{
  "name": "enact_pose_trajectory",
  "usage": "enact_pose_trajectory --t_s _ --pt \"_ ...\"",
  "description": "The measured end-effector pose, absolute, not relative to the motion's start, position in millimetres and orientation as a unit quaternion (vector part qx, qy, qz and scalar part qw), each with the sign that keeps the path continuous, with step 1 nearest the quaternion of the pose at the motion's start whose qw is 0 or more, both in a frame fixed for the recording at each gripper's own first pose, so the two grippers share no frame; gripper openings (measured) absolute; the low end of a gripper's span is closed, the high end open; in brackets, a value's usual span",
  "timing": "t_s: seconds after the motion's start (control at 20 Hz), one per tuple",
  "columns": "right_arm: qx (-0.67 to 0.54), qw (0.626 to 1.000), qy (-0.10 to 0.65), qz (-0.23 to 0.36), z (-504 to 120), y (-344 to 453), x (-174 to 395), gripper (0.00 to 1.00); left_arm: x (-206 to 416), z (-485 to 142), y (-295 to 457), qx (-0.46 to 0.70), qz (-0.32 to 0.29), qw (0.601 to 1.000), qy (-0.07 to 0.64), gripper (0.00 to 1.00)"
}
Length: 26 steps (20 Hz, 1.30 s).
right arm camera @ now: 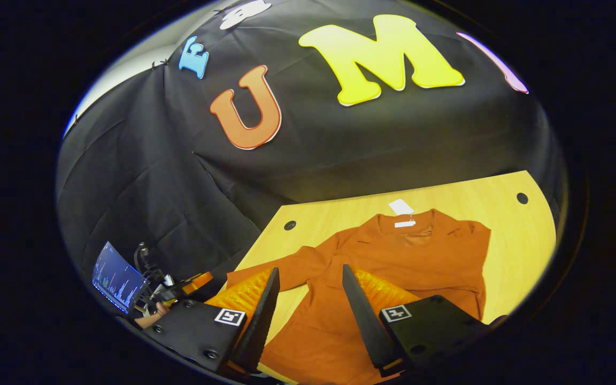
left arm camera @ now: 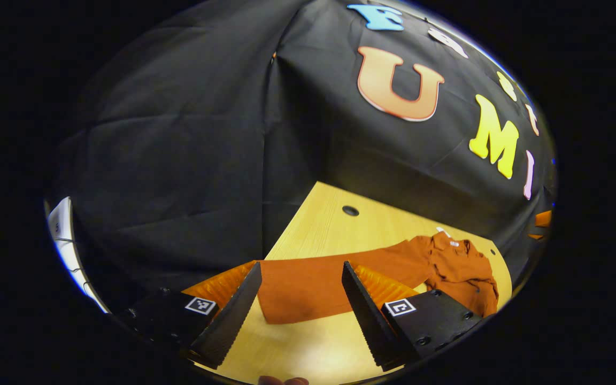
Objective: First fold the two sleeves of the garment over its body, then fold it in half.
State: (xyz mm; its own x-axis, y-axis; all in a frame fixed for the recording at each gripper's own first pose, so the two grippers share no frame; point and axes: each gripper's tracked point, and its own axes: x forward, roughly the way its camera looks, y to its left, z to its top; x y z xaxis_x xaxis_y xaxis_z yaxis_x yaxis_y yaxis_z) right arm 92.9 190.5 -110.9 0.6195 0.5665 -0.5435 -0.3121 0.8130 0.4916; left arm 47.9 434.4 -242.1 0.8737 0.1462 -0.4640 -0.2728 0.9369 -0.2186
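garment (left arm camera: 447, 264) lies on the worktop (left arm camera: 329, 224), one sleeve (left arm camera: 318, 289) stretched out flat | left hand-held gripper (left arm camera: 301, 297) fingers wide apart above the sleeve end | right gripper view: right hand-held gripper (right arm camera: 310, 299) fingers apart over the garment body, holding nothing

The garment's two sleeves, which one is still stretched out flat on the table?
The sleeve lying between the left hand-held gripper fingers stretches out flat over the table. The other sleeve is already folded in against the garment's body.
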Motion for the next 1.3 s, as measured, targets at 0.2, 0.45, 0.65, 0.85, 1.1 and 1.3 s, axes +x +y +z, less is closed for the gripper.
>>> enact_pose_trajectory --t_s 0.2,0.45,0.65,0.85,1.1,1.3 --pt "0.171 0.897 0.345 0.215 -91 148 71 0.77 67 -289 467 -0.167 0.097 0.942 0.274 0.99" --pt "0.123 0.905 0.368 0.173 -108 118 40 0.77 96 -323 484 -0.232 0.085 0.925 0.289 0.99" --pt "0.136 0.903 0.377 0.151 -112 110 26 0.77 104 -340 479 -0.291 0.073 0.902 0.310 0.99" --pt "0.162 0.901 0.377 0.139 -110 108 26 0.77 103 -333 486 -0.251 0.105 0.911 0.310 0.58" --pt "0.157 0.905 0.366 0.153 -104 112 29 0.77 110 -309 478 -0.239 0.109 0.925 0.274 0.05" --pt "0.140 0.910 0.349 0.174 -92 112 23 0.77 110 -297 477 -0.241 0.129 0.924 0.267 0.03"
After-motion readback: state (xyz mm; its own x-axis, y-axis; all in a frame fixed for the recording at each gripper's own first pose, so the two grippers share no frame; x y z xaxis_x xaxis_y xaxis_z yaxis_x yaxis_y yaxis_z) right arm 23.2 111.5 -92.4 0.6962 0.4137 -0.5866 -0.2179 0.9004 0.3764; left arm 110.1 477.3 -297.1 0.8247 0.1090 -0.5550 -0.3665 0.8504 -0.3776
